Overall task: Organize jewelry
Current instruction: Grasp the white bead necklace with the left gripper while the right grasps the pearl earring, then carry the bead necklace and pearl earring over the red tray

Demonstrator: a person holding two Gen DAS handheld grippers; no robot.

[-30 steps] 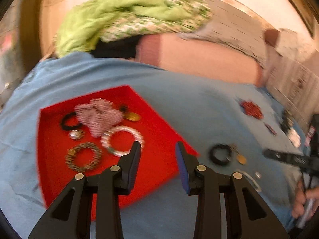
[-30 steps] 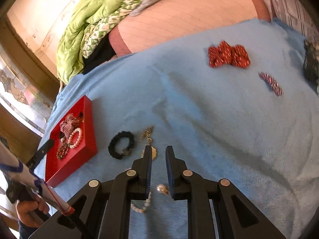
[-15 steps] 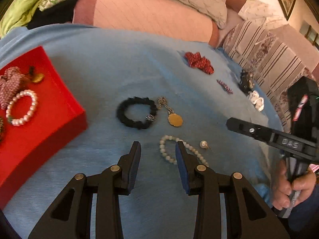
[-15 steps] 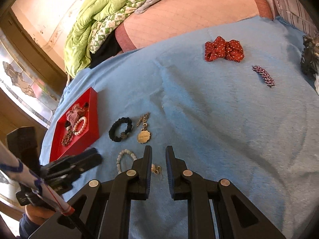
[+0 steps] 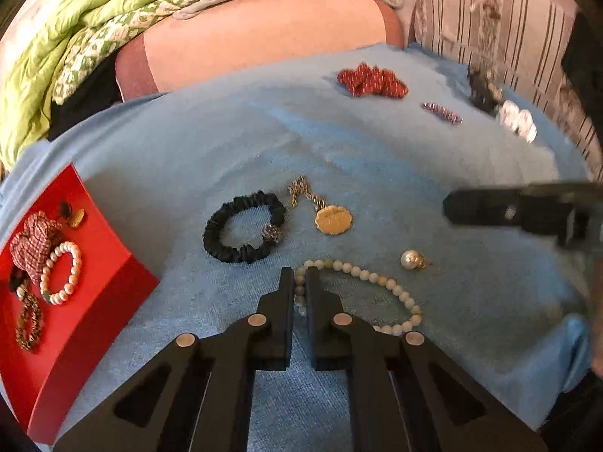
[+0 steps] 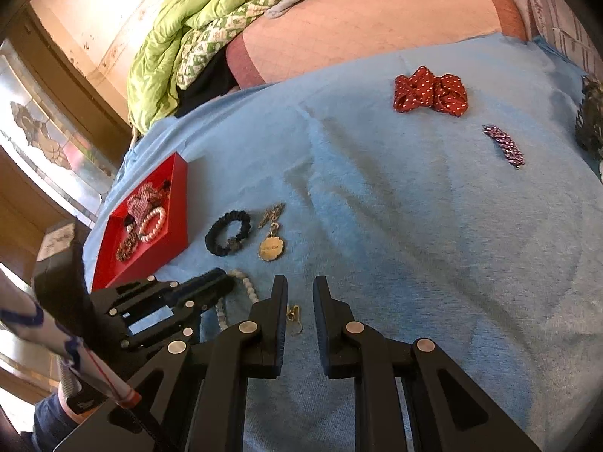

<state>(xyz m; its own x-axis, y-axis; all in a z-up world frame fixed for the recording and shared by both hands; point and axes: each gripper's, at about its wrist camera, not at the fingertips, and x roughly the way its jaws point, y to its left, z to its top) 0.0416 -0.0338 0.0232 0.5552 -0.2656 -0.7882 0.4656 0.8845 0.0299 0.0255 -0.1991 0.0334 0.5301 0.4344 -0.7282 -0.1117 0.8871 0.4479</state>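
- With my left gripper (image 5: 300, 277) down on the blue cloth (image 5: 377, 158), its jaws are clamped on the near-left end of the pale bead bracelet (image 5: 377, 278); beads show between the pads.
- My right gripper (image 6: 299, 293) hovers over the same cloth, jaws nearly together with a narrow gap and nothing pinched; a small gold clasp (image 6: 294, 316) lies on the cloth in that gap.
- Just past the bracelet: black scrunchie (image 5: 243, 231), gold pendant (image 5: 332, 219) on its chain, loose pearl earring (image 5: 410, 259), all apart from each other.
- Red tray (image 5: 94, 301) sits to the left, holding a pink bow, a pearl bracelet and a brown beaded one.
- Far side of cloth: red dotted bow (image 6: 429, 92), purple clip (image 6: 505, 147), and dark and white pieces at the right edge, blurred.
- Surface is a bed; pink mattress end (image 5: 264, 37), green quilt (image 5: 75, 37) and striped fabric behind; stained-glass door left in the right wrist view.
- Versus a second ago: my left gripper was over the tray with jaws wide apart; it has swung right, dropped and closed on the bracelet. Right gripper barely moved, gap unchanged.
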